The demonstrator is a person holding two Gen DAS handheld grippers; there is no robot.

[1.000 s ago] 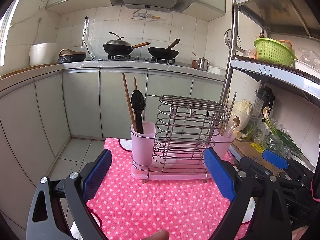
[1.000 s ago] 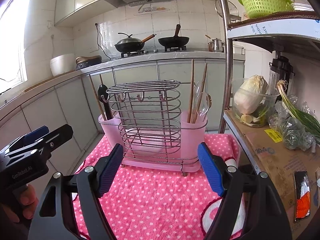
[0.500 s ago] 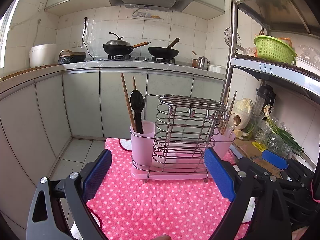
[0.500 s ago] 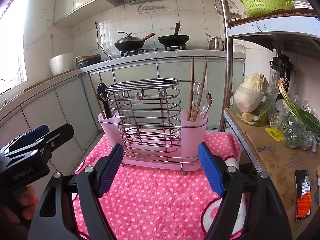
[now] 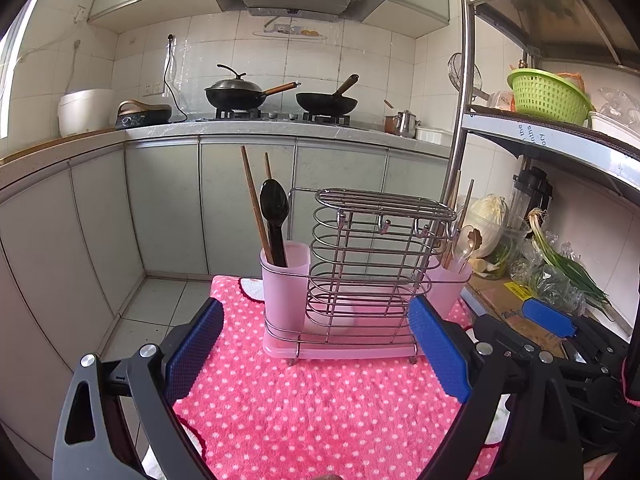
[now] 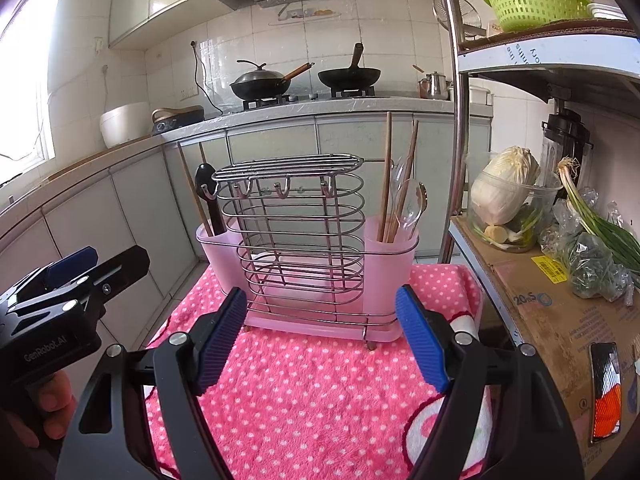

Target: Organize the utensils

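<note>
Utensil rack (image 5: 360, 280) upright on pink dotted cloth (image 5: 312, 408); left claw (image 5: 316, 348) and right claw (image 6: 320, 340) gaping wide, gripping nothing.

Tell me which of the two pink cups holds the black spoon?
The left pink cup: it holds the black spoon with brown chopsticks; the right pink cup has clear spoons.

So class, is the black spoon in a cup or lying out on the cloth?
In a cup: the black spoon stands upright, bowl up, in the left pink cup.

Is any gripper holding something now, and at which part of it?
Nothing is held. The left gripper and the right gripper are both open and empty, short of the utensil rack.
</note>
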